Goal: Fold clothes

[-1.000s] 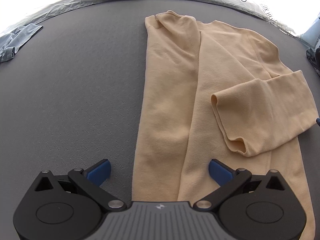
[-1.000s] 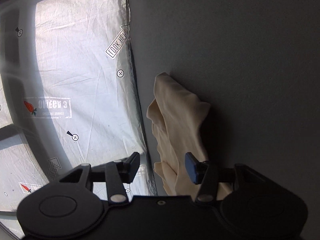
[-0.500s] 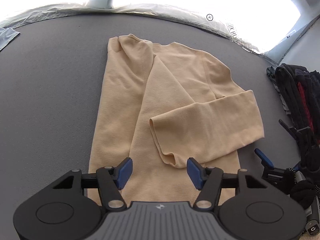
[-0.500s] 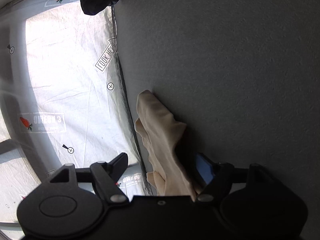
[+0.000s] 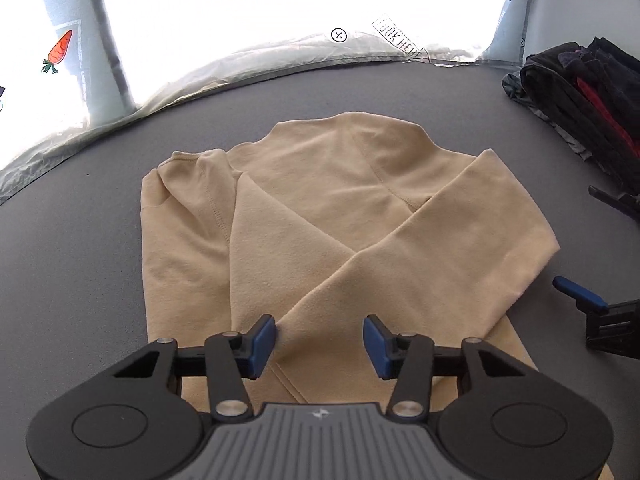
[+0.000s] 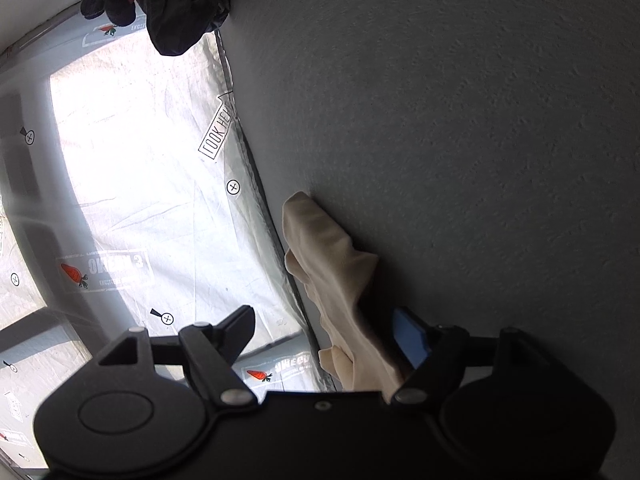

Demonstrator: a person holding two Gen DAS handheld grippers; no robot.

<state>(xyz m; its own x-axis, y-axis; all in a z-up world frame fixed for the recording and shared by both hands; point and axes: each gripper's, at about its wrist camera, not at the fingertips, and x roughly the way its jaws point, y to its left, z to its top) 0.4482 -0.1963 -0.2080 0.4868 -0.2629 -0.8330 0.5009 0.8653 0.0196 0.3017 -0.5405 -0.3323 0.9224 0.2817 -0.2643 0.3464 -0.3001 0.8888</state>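
Left wrist view: left gripper (image 5: 319, 340) closing, pads apart above the tan sweater (image 5: 320, 216) mid-surface; right gripper (image 6: 324, 334) open around its edge.

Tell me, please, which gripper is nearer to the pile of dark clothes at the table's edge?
Right. The right gripper sits beside the beige top, just below the dark clothes; the left gripper, jaws closing over the top's folded sleeve, is farther away.

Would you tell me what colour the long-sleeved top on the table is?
The long-sleeved top is plain pale tan, no pattern; clearest in the left wrist view.
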